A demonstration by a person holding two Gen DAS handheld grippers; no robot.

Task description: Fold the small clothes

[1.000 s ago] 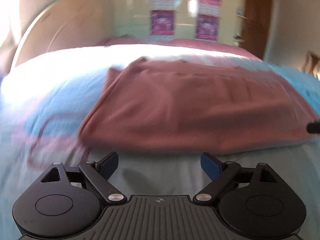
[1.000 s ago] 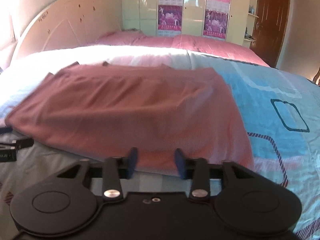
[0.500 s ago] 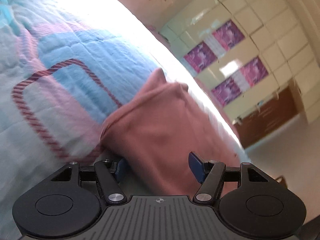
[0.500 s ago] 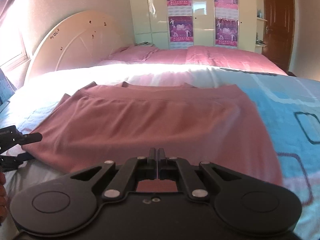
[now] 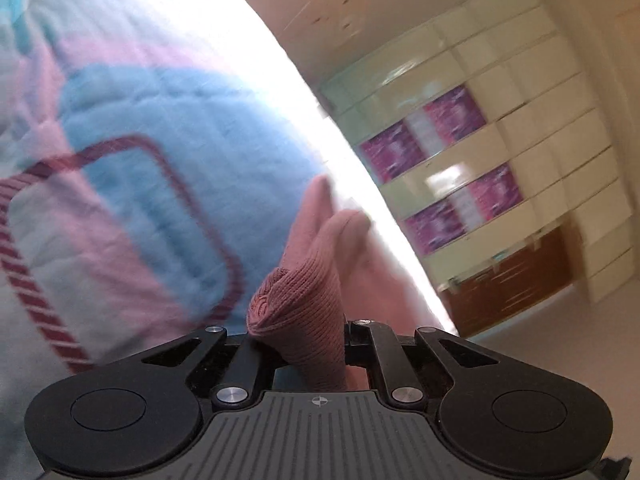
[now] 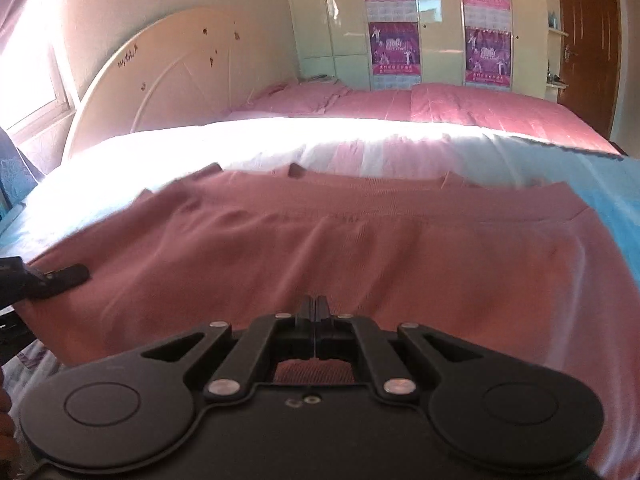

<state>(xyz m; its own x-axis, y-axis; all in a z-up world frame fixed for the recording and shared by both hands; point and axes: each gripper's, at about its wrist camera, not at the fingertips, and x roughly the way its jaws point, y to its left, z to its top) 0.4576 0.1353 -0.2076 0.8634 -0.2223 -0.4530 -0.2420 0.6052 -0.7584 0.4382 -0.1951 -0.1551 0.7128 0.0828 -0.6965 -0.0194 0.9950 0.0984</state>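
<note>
A: Item 1, pink garment point(image 6: 328, 248)?
B: Spread flat on the quilt point(image 5: 132, 184), near edge toward both tools, collar side toward the pillows point(image 6: 400, 100).
A: Item 2, left gripper point(image 5: 298, 344)?
B: Jaws have just closed; a bunched, ribbed corner of the garment is pinched between them. View tilted.
A: Item 3, right gripper point(image 6: 315, 312)?
B: Fingers fully together at the garment's near hem; cloth shows behind them, so it appears to be pinched.
A: Surroundings?
B: Headboard point(image 6: 160, 76), 4 purple posters point(image 6: 394, 48) on the wardrobe.
</note>
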